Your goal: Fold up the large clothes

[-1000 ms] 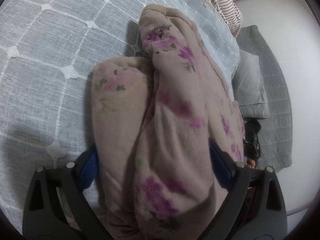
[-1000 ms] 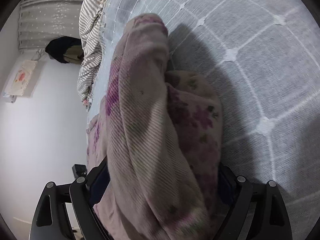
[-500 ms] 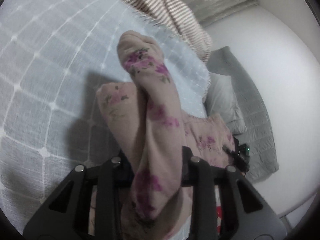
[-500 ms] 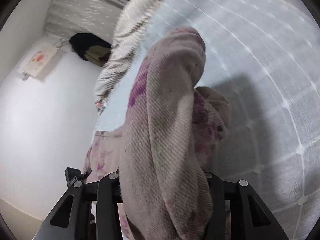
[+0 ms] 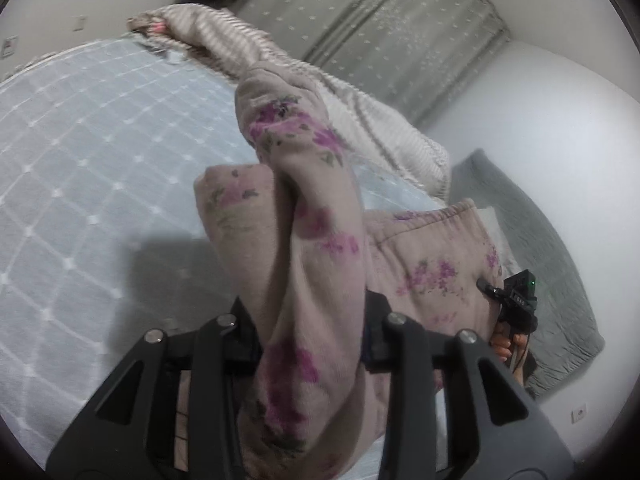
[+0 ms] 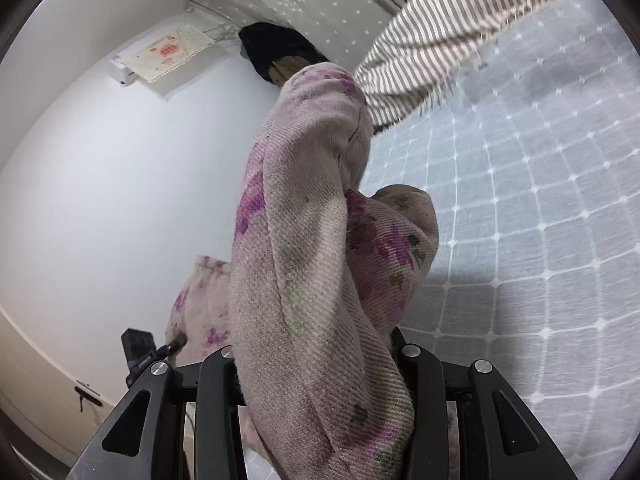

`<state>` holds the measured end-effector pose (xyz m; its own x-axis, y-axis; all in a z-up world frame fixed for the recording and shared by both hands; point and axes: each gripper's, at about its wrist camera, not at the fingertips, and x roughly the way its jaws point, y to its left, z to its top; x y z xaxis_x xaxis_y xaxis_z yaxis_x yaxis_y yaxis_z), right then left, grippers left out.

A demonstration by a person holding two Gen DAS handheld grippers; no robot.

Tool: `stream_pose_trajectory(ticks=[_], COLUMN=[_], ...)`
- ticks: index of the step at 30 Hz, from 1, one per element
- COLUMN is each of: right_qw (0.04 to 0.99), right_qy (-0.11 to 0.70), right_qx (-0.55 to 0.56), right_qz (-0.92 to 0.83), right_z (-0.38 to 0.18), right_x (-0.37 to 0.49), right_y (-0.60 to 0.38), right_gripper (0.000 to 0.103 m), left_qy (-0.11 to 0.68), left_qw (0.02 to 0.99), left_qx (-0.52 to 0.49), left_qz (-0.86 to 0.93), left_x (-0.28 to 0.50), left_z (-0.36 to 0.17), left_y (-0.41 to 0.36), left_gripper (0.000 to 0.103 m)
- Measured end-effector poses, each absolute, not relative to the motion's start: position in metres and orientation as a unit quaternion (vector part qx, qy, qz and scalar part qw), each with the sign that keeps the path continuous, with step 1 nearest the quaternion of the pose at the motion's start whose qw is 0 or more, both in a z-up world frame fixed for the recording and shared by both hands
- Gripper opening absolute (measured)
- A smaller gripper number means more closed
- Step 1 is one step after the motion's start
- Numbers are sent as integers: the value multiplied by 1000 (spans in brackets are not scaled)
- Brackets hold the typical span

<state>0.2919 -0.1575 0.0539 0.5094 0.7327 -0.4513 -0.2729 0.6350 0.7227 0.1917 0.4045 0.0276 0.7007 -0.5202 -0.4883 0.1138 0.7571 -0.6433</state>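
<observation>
A beige fleece garment with purple flowers [image 5: 316,248] bunches up between the jaws of my left gripper [image 5: 310,332], which is shut on it and holds it above the bed. More of the garment hangs to the right toward the other gripper body [image 5: 516,304]. In the right wrist view the same floral garment [image 6: 320,264] stands in a thick fold between the jaws of my right gripper [image 6: 316,360], also shut on it. The left gripper body [image 6: 140,350] shows at the lower left there.
The bed has a light blue quilted cover [image 5: 88,184] with a white grid, also in the right wrist view [image 6: 540,240]. A striped blanket [image 5: 340,100] lies along its far edge. A grey mat [image 5: 540,260] lies on the floor, with curtains [image 5: 380,28] behind.
Both grippers closed on the garment and lifted it off the bed. The views tilted up, so the wall, curtains and striped blanket now show.
</observation>
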Motion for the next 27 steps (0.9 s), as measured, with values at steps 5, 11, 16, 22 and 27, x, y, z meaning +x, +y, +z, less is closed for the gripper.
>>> stream_pose_trajectory(ticks=[5, 11, 16, 22, 27], right_qw=[813, 784, 822, 862, 874], right_qy=[515, 502, 451, 402, 398], right_qx=[215, 331, 323, 282, 243], right_qz=[164, 152, 129, 127, 133], right_z=[-40, -83, -39, 7, 28], right_x=[329, 315, 278, 235, 192], right_y=[-132, -185, -219, -211, -200], right_gripper=[58, 70, 70, 76, 79], left_qy=[445, 410, 399, 381, 404], left_qw=[846, 840, 872, 896, 892], left_qx=[-290, -353, -283, -228, -200], left_qz=[-34, -31, 2, 34, 45], left_x=[195, 180, 169, 137, 111], left_z=[-86, -119, -73, -25, -18], left_y=[440, 449, 435, 399, 350], left_gripper=[59, 77, 82, 101, 103])
